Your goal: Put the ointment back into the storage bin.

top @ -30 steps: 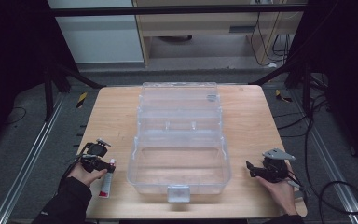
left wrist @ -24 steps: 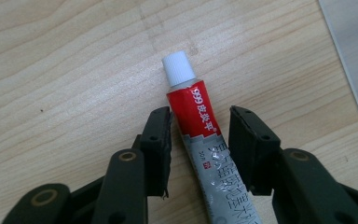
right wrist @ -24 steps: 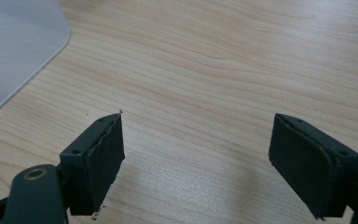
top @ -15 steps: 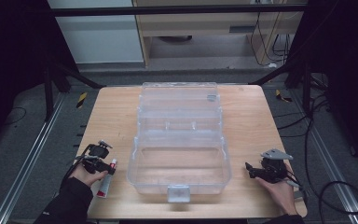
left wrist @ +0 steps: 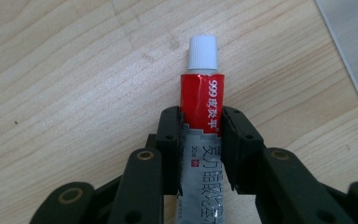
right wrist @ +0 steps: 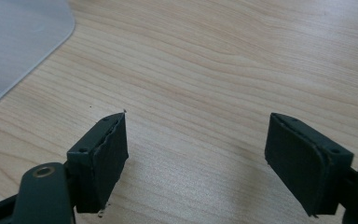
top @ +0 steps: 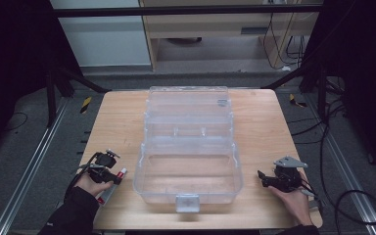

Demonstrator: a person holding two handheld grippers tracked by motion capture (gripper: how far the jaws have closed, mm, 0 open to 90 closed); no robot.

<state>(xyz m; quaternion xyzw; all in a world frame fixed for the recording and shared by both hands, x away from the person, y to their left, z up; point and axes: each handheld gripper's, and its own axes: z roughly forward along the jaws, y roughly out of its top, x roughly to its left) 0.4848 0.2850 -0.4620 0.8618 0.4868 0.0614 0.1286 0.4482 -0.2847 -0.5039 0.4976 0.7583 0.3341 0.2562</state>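
A red and silver ointment tube (left wrist: 200,112) with a white cap lies flat on the wooden table, left of the clear box. My left gripper (left wrist: 200,135) is shut on the tube's middle, its jaws pressing both sides. From the high view the left gripper (top: 113,177) sits over the tube (top: 121,173) at the table's front left. A clear plastic box (top: 188,147) stands open in the middle, lid folded back. My right gripper (right wrist: 196,149) is open above bare wood, and it rests at the front right (top: 262,177) beside the box.
The clear box's rounded corner (right wrist: 23,42) shows at the upper left of the right gripper view. The wooden table (top: 122,117) has bare room on both sides of the box. Dark frame legs and cables surround the table.
The left gripper has slid toward the front of the table along the tube and closed on it. The right gripper has stayed put.
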